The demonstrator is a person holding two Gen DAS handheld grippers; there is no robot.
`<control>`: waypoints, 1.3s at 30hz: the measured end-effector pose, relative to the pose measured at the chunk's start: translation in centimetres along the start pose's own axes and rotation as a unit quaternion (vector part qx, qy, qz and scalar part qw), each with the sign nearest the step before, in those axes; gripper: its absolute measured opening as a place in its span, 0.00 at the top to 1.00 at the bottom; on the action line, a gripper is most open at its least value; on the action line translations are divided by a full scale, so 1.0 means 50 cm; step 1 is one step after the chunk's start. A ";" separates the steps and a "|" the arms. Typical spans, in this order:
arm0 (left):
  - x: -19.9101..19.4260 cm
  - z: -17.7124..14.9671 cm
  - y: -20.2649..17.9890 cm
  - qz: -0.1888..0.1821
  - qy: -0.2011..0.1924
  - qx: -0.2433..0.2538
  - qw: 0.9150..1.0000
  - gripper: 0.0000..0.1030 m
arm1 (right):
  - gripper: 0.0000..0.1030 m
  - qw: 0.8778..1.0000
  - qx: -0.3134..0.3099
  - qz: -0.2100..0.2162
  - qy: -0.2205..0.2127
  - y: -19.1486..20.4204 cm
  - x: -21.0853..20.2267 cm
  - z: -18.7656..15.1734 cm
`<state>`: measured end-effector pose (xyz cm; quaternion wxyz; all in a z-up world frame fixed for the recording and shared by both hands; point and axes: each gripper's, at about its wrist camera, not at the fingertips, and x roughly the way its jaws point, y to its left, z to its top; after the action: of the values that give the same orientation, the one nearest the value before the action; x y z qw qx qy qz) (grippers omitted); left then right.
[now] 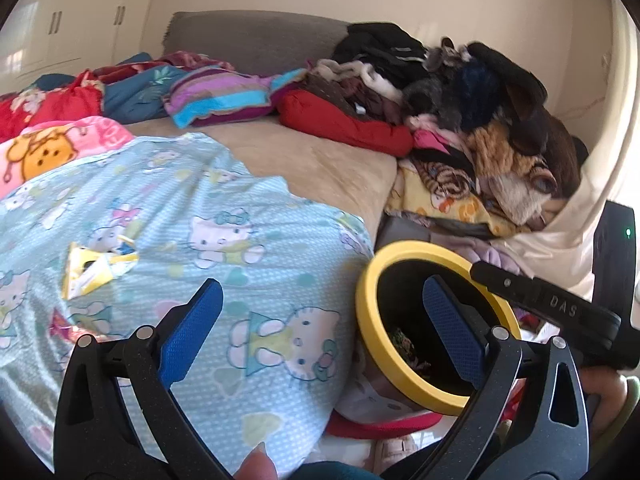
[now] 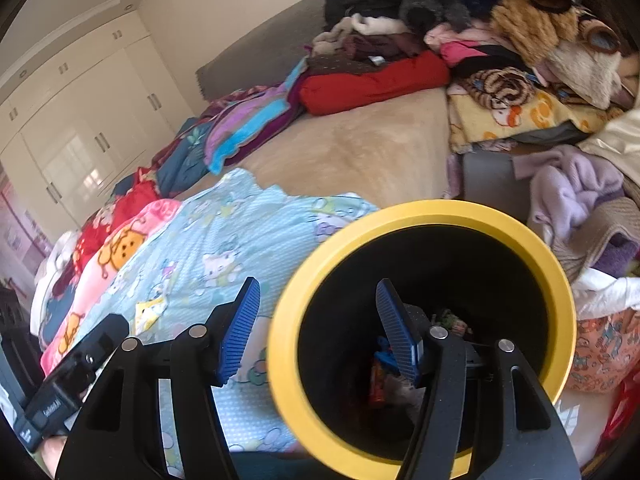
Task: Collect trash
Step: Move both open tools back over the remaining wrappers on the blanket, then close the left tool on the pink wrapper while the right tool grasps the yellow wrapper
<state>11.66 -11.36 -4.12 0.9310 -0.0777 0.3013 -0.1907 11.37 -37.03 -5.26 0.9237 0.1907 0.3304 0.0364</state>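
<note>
Blue-padded left gripper [image 1: 320,330] and right gripper [image 2: 318,330] both spread apart and empty, round yellow-rimmed black bin [image 2: 420,216] holding wrappers just beyond at the bed's edge, torn yellow wrapper [image 1: 94,270] on the pale-blue cartoon-cat blanket [image 1: 224,216], heaped clothes [image 1: 460,92] at the far corner.

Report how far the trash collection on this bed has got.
Done: several wrappers already lie at the bottom of the yellow-rimmed bin. In hand: nothing; the left gripper and right gripper are both open and empty, the right one at the bin's mouth. Left: a torn yellow wrapper on the blue cartoon-cat blanket, plus what looks like a reddish scrap nearer the left gripper.
</note>
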 end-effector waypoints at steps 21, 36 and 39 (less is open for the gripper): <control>-0.088 -0.015 0.161 0.079 -0.030 -0.053 0.995 0.11 | 0.36 0.995 -0.080 0.053 0.021 0.170 0.041 -0.038; -0.111 -0.052 0.311 0.130 -0.020 -0.111 0.985 0.11 | 0.34 0.981 -0.132 0.125 0.070 0.332 0.168 -0.030; -0.109 -0.062 0.339 0.132 -0.015 -0.124 0.983 0.11 | 0.34 0.977 -0.152 0.126 0.082 0.370 0.201 -0.033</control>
<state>10.98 6.25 -8.10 0.9355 -0.1551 0.3163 -0.0255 19.26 -17.44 -5.46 0.8994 0.0849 0.3691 0.2181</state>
